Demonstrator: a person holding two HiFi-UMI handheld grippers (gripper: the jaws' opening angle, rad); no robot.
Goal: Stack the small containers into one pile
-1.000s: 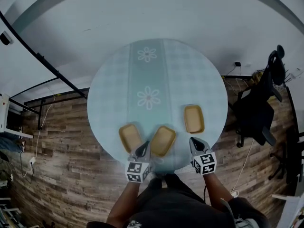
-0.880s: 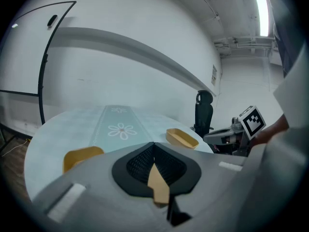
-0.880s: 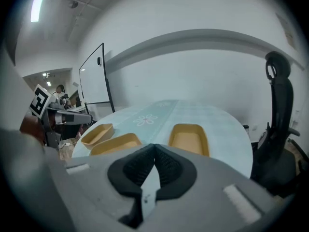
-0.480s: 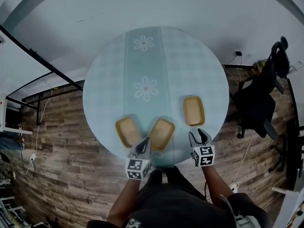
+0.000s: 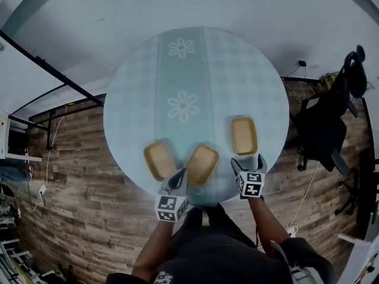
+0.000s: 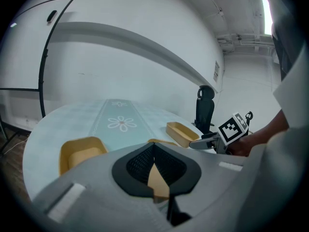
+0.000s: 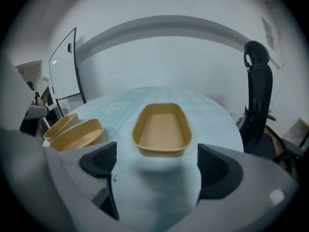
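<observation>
Three shallow yellow containers lie on the round table (image 5: 195,64): the left one (image 5: 159,160), the middle one (image 5: 202,164) and the right one (image 5: 244,135). My left gripper (image 5: 177,179) (image 6: 154,151) is shut at the middle container's (image 6: 161,142) near left corner; a tan sliver shows under its tips. My right gripper (image 5: 247,161) (image 7: 159,166) has just been opening and stands wide open. The right container (image 7: 161,129) lies just ahead of its tips, centred between them and untouched. Nothing is between the jaws.
The table's near edge runs just under both grippers. A black office chair (image 5: 331,123) (image 7: 256,95) stands to the right of the table. A black metal frame (image 5: 59,81) crosses the floor at the left. The table's far half carries only the flowered runner (image 5: 182,105).
My right gripper has moved forward and down towards the right container, and its jaws have gone from shut to wide open. The left gripper and all three containers have stayed put.
</observation>
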